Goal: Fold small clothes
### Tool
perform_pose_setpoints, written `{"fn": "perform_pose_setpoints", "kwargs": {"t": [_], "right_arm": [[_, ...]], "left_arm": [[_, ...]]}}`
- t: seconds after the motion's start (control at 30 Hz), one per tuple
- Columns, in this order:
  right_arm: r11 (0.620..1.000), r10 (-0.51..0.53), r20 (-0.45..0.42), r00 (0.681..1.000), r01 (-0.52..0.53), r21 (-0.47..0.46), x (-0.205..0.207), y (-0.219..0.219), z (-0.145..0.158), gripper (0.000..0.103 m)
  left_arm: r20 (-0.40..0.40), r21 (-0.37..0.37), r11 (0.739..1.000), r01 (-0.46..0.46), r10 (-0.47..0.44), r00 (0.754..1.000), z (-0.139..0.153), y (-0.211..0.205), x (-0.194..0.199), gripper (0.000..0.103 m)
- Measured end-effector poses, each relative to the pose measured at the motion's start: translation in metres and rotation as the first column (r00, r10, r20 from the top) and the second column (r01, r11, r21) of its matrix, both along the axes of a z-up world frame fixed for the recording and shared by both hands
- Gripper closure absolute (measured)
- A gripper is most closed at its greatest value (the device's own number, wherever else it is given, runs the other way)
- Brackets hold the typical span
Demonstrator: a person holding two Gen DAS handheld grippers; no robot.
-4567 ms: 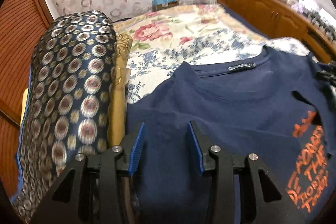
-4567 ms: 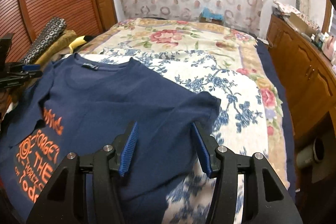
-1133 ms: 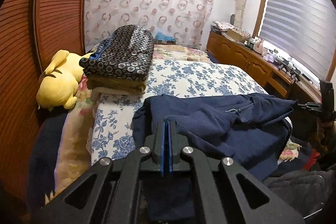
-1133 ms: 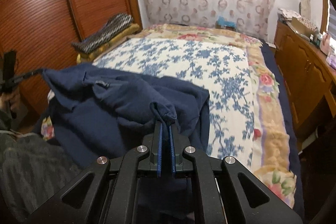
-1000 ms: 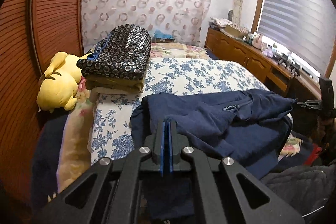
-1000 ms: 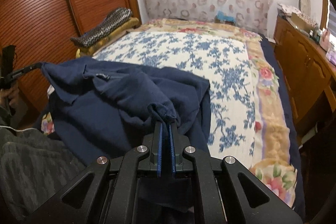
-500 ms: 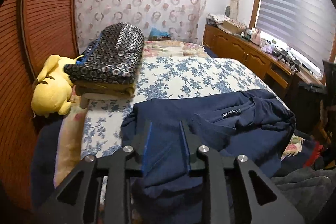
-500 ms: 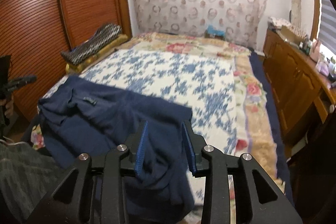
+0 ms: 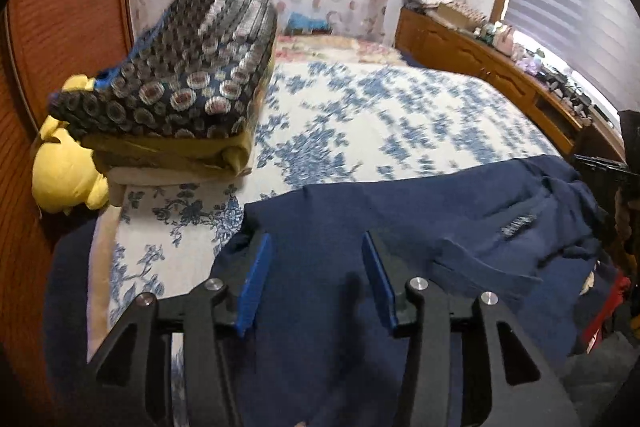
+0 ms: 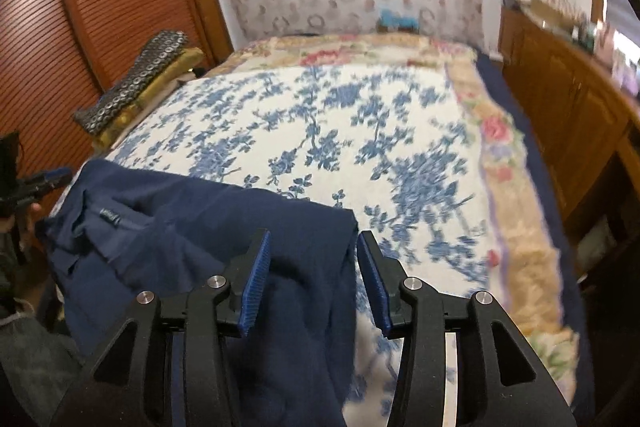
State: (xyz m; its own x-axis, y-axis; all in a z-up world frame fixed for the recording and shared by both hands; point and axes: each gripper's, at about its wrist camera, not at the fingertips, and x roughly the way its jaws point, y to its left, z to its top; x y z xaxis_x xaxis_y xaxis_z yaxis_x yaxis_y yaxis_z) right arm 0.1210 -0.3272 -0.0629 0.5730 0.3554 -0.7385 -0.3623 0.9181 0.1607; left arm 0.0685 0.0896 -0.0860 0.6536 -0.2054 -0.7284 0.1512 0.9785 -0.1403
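A navy blue shirt (image 9: 420, 219) lies folded over and rumpled across the lower half of both frames, its neck label showing, on the blue-flowered bedspread.

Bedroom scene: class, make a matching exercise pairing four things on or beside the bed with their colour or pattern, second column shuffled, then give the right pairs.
Things:
1. T-shirt
2. Soft toy
3. Bedspread
4. Top folded cloth on the pile

Colour or pattern:
A. white with blue flowers
B. plain navy
C. dark with pale rings
D. yellow

Pairs: 1-B, 2-D, 3-A, 4-C
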Motion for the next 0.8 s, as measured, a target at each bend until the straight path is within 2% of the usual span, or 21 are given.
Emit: {"fn": "perform_pose_setpoints", "kwargs": {"t": [0.23, 0.27, 0.33, 0.37, 0.4, 0.5, 0.63, 0.7, 0.8], "right_arm": [[0.995, -0.060, -0.111, 0.992, 0.069, 0.078, 0.034, -0.003, -0.025, 0.058], [0.994, -0.060, -0.113, 0.992, 0.069, 0.083, 0.035, -0.002, -0.026, 0.061], [0.994, -0.045, -0.091, 0.995, 0.054, 0.091, 0.033, 0.000, -0.023, 0.078], [0.994, -0.040, -0.081, 0.996, 0.047, 0.094, 0.031, 0.001, -0.022, 0.094], [0.995, -0.036, -0.059, 0.998, 0.041, 0.093, 0.027, 0.001, -0.017, 0.097], [0.993, -0.066, 0.019, 0.998, 0.063, 0.103, 0.012, -0.006, -0.001, 0.099], [0.987, -0.154, 0.083, 0.985, 0.151, 0.050, -0.004, -0.020, 0.008, 0.103], [0.981, -0.194, 0.076, 0.978, 0.191, 0.039, -0.003, -0.029, 0.005, 0.103], [0.981, -0.188, 0.046, 0.981, 0.185, 0.065, 0.002, -0.037, 0.001, 0.103]], "left_arm": [[-0.046, 0.033, 0.999, -0.020, 0.022, 0.999, -0.018, -0.003, 0.017, 0.056], [-0.043, 0.037, 0.999, -0.020, 0.022, 0.999, -0.019, -0.003, 0.016, 0.056], [-0.035, 0.053, 0.998, -0.017, 0.019, 0.999, -0.020, -0.005, 0.015, 0.056], [-0.028, 0.061, 0.998, -0.016, 0.017, 0.999, -0.020, -0.005, 0.015, 0.055], [-0.021, 0.073, 0.997, -0.014, 0.016, 1.000, -0.021, -0.006, 0.013, 0.054], [0.002, 0.109, 0.994, -0.016, 0.016, 1.000, -0.024, -0.013, 0.015, 0.052], [0.006, 0.088, 0.996, -0.018, 0.017, 1.000, -0.024, -0.009, 0.013, 0.051], [0.005, 0.086, 0.996, -0.017, 0.016, 1.000, -0.024, -0.009, 0.014, 0.050], [0.007, 0.092, 0.996, -0.017, 0.016, 1.000, -0.025, -0.009, 0.014, 0.050]]}}
